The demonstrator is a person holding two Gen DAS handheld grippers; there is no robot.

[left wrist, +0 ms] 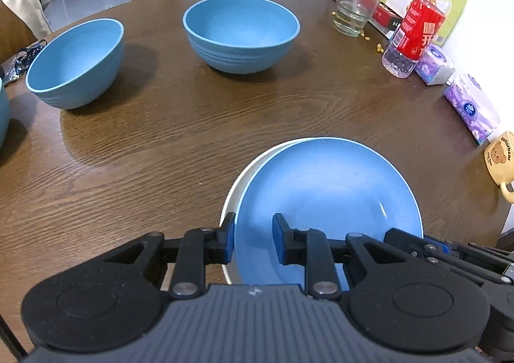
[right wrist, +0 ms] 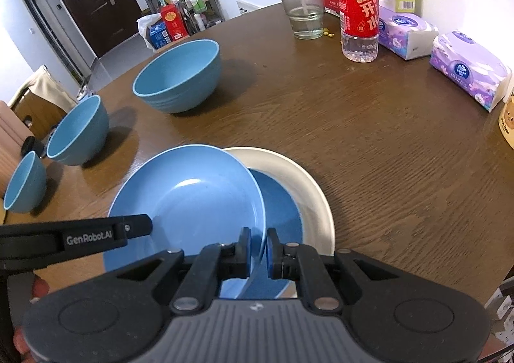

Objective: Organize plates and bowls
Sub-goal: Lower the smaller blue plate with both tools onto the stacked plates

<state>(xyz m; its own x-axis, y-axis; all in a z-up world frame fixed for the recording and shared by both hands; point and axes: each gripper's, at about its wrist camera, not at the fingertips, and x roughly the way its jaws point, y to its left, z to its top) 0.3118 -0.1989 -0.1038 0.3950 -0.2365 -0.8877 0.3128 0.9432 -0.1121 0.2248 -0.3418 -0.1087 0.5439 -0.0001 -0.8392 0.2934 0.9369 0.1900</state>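
A blue plate (left wrist: pixel 321 189) (right wrist: pixel 192 199) is held a little above a white plate with a dark blue centre (right wrist: pixel 298 176), shifted to its left. The white plate's rim (left wrist: pixel 229 199) shows beside it in the left wrist view. My left gripper (left wrist: pixel 255 239) is shut on the blue plate's left rim, one pad outside and one inside. Its finger (right wrist: pixel 141 225) also shows in the right wrist view. On the opposite rim, my right gripper (right wrist: pixel 257 249) is shut on the same plate. Three blue bowls (right wrist: pixel 180 74) (right wrist: pixel 80 131) (right wrist: pixel 24 183) stand upright further back and left.
Along the round wooden table's (left wrist: pixel 192 138) right side stand a glass (left wrist: pixel 353 9), a red-labelled bottle (left wrist: pixel 414 35), tissue packs (left wrist: pixel 472 106) and a mug (left wrist: pixel 501 160). A person's hand (right wrist: pixel 38 289) shows at the lower left.
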